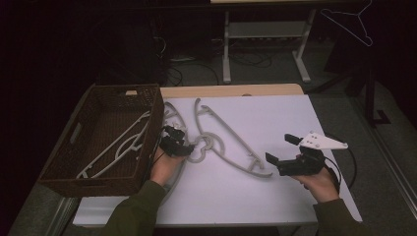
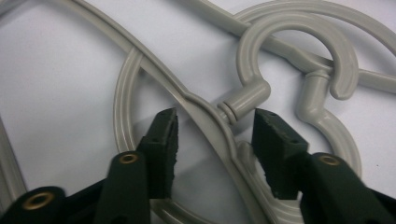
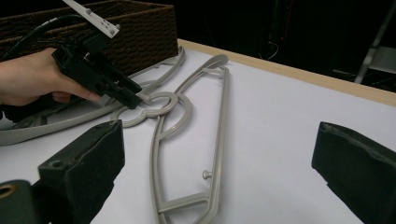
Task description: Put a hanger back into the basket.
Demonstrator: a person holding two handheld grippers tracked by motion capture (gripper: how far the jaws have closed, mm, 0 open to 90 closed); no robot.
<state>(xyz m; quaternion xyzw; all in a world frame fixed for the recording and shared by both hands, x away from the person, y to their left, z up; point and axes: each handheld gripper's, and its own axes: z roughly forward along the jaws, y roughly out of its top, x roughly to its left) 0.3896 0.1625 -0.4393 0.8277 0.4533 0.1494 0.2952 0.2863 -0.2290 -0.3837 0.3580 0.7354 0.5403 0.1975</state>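
Note:
Two grey plastic hangers lie on the white table top (image 1: 275, 118). One hanger (image 1: 231, 137) (image 3: 223, 107) runs diagonally across the middle. The other hanger (image 1: 173, 112) (image 2: 140, 51) lies against the basket, and the two hooks overlap. My left gripper (image 1: 183, 143) (image 2: 215, 116) is open, its jaws straddling that hanger's neck, where the hook (image 2: 254, 56) joins, without touching it. It is also seen as the left gripper (image 3: 126, 91) in the right gripper view. My right gripper (image 1: 282, 149) (image 3: 219, 128) is open wide and holds nothing, hovering right of the diagonal hanger's lower end.
A brown wicker basket (image 1: 98, 186) (image 3: 140, 28) stands at the table's left with more pale hangers (image 1: 123, 142) inside. The table's wooden far edge (image 1: 231, 90) runs behind. A wire hanger (image 1: 355, 22) hangs at the dark back right.

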